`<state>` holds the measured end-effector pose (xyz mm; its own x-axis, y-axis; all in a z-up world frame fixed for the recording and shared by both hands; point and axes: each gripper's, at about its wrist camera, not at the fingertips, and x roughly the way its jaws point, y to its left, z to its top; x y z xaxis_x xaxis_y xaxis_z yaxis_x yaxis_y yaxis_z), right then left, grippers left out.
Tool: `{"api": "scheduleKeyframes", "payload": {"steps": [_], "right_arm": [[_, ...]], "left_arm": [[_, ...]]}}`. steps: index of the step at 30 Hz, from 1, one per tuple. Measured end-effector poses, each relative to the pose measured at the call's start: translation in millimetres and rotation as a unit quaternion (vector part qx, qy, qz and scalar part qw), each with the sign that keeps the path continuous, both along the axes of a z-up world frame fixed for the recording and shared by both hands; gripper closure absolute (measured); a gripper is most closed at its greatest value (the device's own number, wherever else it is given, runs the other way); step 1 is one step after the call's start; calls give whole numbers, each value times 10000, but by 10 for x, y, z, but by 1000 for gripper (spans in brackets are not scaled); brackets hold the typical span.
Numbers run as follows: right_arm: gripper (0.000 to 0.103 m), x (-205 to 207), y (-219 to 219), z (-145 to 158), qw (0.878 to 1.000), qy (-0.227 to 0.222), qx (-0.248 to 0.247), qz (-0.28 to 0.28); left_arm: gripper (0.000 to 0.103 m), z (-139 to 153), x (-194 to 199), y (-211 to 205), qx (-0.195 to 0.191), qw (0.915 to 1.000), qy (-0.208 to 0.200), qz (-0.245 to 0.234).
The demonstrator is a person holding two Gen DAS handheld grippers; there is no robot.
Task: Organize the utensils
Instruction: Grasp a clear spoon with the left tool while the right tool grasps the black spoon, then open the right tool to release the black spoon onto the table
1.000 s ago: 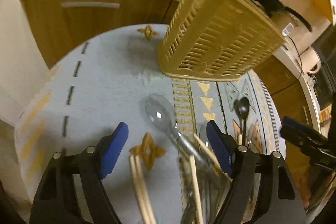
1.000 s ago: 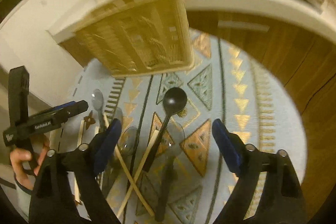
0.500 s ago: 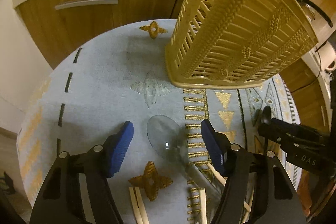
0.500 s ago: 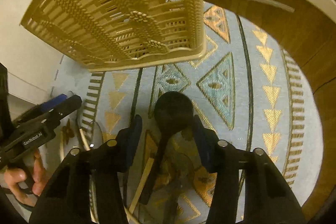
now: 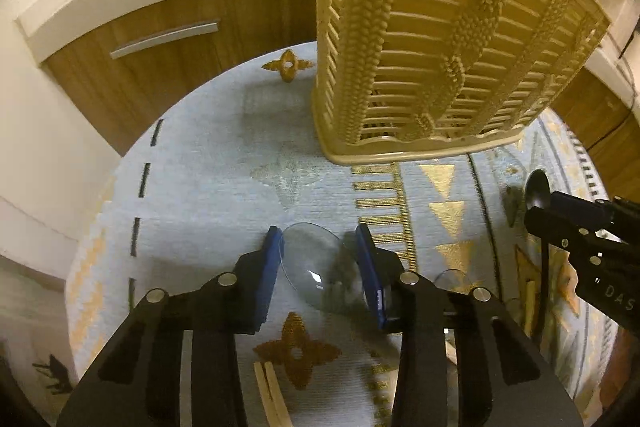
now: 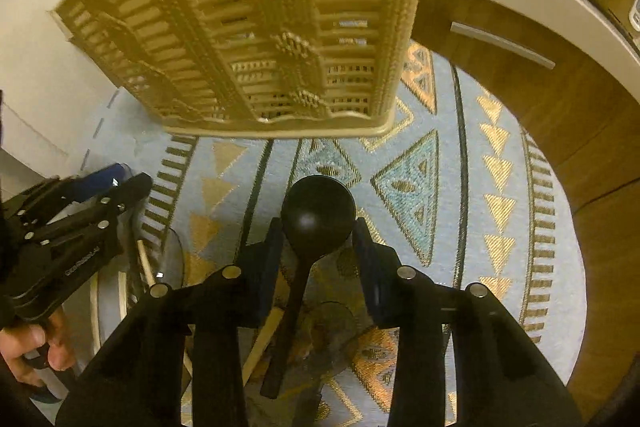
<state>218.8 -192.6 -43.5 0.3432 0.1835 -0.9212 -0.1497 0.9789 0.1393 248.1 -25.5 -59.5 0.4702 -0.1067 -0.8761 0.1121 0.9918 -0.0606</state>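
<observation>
Left gripper (image 5: 320, 263) pinches clear spoon (image 5: 316, 267); right gripper (image 6: 318, 245) pinches black spoon (image 6: 316, 219); basket (image 6: 256, 27), at twelve o'clock, seemingly unfilled; chopsticks (image 5: 272, 399) remain.

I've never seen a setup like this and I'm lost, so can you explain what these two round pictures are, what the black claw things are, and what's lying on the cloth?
There is no robot here. A person holds a two-finger clamp tool in each hand, and each tool carries a wide-angle camera looking forward along its fingers, which is why both pictures are round and warped.

In the left tool's picture, the left gripper has closed in around the bowl of a clear plastic spoon. In the right tool's picture, the right gripper sits on either side of a black spoon. Whether either is firmly clamped yet, I cannot tell.

Everything lies on a round table covered by a pale blue patterned cloth. A tan slatted basket stands beyond, and wooden chopsticks lie nearby.
</observation>
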Motion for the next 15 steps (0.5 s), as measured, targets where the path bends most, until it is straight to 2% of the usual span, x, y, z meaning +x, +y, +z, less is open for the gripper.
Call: {"api": "scheduleKeyframes", "payload": {"steps": [2,7,12,15], "right_arm": [[71,-63,-31,80,9998,-160,97,39],[71,-225,-116,303,9976,-588,331,118],[71,-400,-200,564,9910,-1224,484,258],[71,-538,-333,792,9850,-1533,737,277]], "left_arm": [[73,34,-26,-32,-269,9995,-133,-92],[74,245,-190,-87,-551,9956,-674,-356],[75,513,-426,-47,-884,9852,-1322,-632],[75,708,-549,46,-1089,9774,-1677,-682]]}}
